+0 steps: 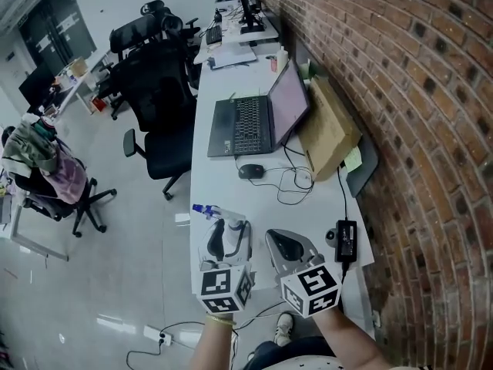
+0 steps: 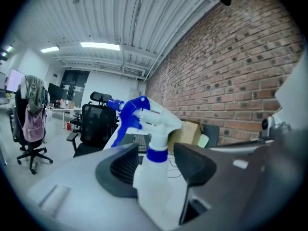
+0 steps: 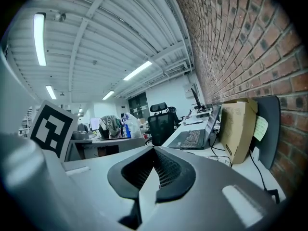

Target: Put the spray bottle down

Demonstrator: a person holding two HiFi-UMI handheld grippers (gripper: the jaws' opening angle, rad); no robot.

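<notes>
A white spray bottle with a blue trigger and collar stands upright on the near end of the white desk. My left gripper is open around its body. In the left gripper view the bottle stands between the dark pads; the right pad is clear of it and the left pad sits close beside it. My right gripper hovers just right of the bottle, shut with nothing in it; its pads meet in the right gripper view.
Farther along the desk lie a mouse, an open laptop and a cardboard box against the brick wall. A black power adapter with cables lies at the right edge. Black office chairs stand left of the desk.
</notes>
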